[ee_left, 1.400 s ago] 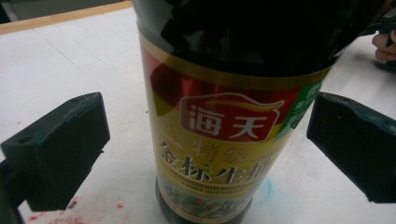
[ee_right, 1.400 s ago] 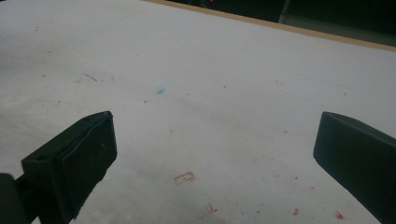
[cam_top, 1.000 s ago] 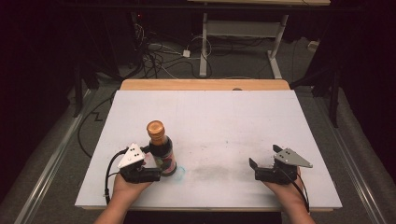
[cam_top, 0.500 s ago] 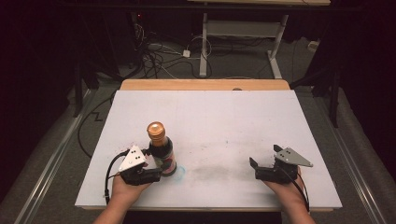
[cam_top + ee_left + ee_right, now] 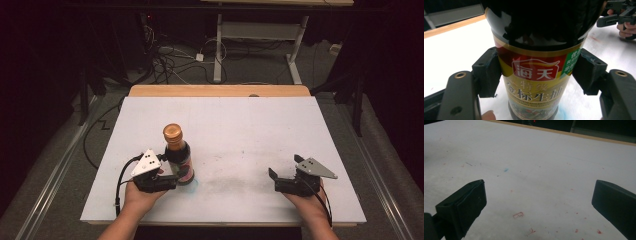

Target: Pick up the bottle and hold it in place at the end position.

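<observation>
Barely anything has shifted since the earlier frames; the left claw has just nudged a touch tighter and now clamps the lower body of the soy sauce bottle, both pads pressed on the label; bottle stands upright on the white surface, near-left part; right claw sits well apart on the right, jaws wide apart with nothing between them.
</observation>
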Available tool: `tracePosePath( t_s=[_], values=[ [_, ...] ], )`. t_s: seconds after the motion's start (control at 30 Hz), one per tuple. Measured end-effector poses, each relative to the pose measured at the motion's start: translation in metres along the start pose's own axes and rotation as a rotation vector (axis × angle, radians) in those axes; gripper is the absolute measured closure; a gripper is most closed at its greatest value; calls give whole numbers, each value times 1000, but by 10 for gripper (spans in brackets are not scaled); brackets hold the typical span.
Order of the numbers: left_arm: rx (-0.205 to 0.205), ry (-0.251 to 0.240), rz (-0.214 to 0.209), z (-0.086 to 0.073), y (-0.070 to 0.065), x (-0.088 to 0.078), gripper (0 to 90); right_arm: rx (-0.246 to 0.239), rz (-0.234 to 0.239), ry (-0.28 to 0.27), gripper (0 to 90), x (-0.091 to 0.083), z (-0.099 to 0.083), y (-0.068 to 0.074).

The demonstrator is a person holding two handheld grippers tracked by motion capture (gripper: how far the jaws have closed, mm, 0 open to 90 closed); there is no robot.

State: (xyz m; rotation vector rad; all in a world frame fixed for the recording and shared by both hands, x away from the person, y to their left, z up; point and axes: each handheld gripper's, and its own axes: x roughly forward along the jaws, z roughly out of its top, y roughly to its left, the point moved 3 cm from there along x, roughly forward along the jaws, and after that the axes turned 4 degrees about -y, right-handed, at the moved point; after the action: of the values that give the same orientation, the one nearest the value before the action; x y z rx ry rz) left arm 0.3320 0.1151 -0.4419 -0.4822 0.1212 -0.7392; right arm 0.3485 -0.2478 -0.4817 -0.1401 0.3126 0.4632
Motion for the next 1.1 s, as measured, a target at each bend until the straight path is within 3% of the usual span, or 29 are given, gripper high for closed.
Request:
tracePosePath(
  t_s=[0.43, 0.63, 0.9, 1.1],
  values=[
    [-23, -23, -25, 12, 8, 59, 288, 5, 0, -8, 3, -2, 1, -2],
    [5, -16, -42, 15, 4, 93, 288, 4, 3, -10, 3, -2, 1, -2],
    [8, 5, -68, 11, -1, 133, 288, 7, 9, -14, 2, -2, 1, -4],
    [-5, 29, -83, 1, -4, 154, 288, 14, 14, -13, 2, -1, 1, -4]
  ],
)
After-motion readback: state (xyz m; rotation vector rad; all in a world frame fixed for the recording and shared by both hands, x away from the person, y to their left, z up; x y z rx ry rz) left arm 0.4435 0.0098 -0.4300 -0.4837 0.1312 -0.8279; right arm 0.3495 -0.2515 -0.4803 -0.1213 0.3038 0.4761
